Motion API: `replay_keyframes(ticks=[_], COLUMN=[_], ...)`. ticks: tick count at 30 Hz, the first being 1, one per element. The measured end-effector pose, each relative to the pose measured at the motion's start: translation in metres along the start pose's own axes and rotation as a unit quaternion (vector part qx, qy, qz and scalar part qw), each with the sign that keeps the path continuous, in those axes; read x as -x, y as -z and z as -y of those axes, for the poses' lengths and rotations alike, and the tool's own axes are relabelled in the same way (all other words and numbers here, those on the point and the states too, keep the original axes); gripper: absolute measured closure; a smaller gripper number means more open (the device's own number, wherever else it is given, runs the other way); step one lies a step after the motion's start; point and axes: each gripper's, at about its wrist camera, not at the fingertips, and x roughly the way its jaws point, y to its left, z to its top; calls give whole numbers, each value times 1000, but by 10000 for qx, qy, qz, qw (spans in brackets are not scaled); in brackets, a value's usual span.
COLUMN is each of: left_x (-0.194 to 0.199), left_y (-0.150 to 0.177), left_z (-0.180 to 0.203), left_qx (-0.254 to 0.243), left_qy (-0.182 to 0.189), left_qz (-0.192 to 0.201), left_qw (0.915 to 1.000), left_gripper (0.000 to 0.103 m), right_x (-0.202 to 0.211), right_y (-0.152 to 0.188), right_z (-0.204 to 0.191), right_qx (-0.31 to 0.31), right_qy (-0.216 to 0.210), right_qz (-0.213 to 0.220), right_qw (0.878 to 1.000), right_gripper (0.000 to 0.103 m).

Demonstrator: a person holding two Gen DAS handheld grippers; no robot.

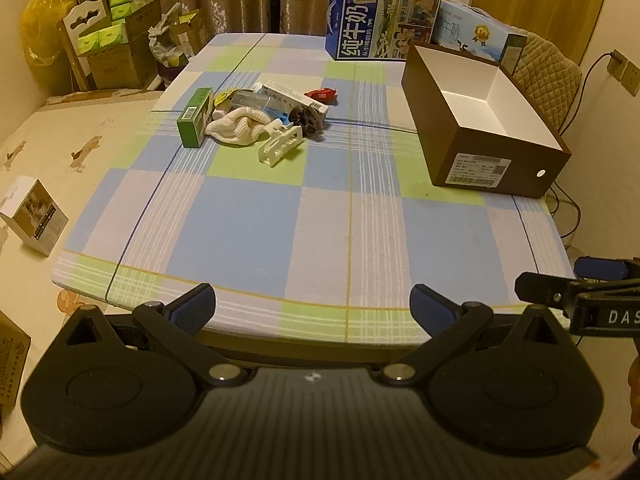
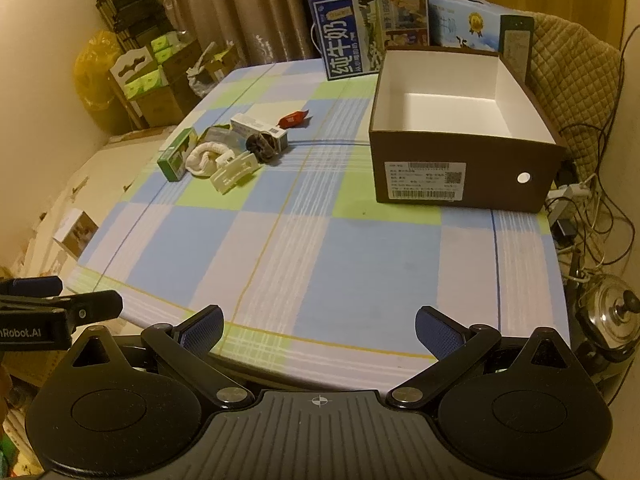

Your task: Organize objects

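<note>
Left wrist view. The left gripper [image 1: 312,306] is hovering at the bottom centre of the frame, over the near edge of the checked tablecloth [image 1: 248,216], fingers spread wide and holding nothing. The right gripper [image 1: 560,280] is entering at the right edge; its finger state cannot be told from here. A pile of small items is lying at upper centre: green carton [image 1: 195,117], white sock [image 1: 236,125], white plastic clip [image 1: 282,145], dark fuzzy ball [image 1: 306,119], long white box [image 1: 294,98], red wrapped sweet [image 1: 322,94]. The brown shoebox [image 1: 496,148] is standing at upper right, well apart from the pile, and is showing only bare white walls inside. Two milk cartons [image 1: 380,18] are standing behind it.

Right wrist view. The right gripper [image 2: 318,326] is sitting at bottom centre, fingers wide apart and empty. The left gripper [image 2: 60,300] is showing at the lower left edge. The pile [image 2: 224,148] is lying at centre left; the shoebox [image 2: 460,168] is at upper right, open and empty.

Judgement: nothing is packed yet, and the first pick is in hand. The clip is lying nearest and clear of the sock, so it is looking like the easiest start. Approaching low and straddling one item alone would avoid dragging neighbours; the sock is likely to bunch, so a grip at its thick middle would serve.
</note>
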Motion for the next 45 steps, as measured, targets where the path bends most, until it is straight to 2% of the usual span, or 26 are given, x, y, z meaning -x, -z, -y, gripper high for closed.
replay_keyframes(ticks=[10,19,26,34,45], left_x=[-10,-48,-86,-127,-182], left_y=[-11,-47,-90,-136,-178], left_z=[-19,-58,-108,-165,-206], left_qx=[-2,-112,-188,-289,-436], left_qy=[-88,141,224,189,270], left_qz=[-69,-191,-252,-303,-460], left_qw=[9999,9997,9993,9989,9976], left_gripper=[1,1,1,1,1], right_x=[-13,-45,-90,-151,-233], right_y=[-8,-34,-71,-111,-139], right_z=[-7,-27,-58,-103,-137], right_qx=[-112,-358,-522,-565,-834], right_qy=[-120,-16,41,-83,74], right_qz=[-24,104,143,210,98], right_qw=[9999,9993,9985,9981,9964], right_gripper=[3,6,11,19,29])
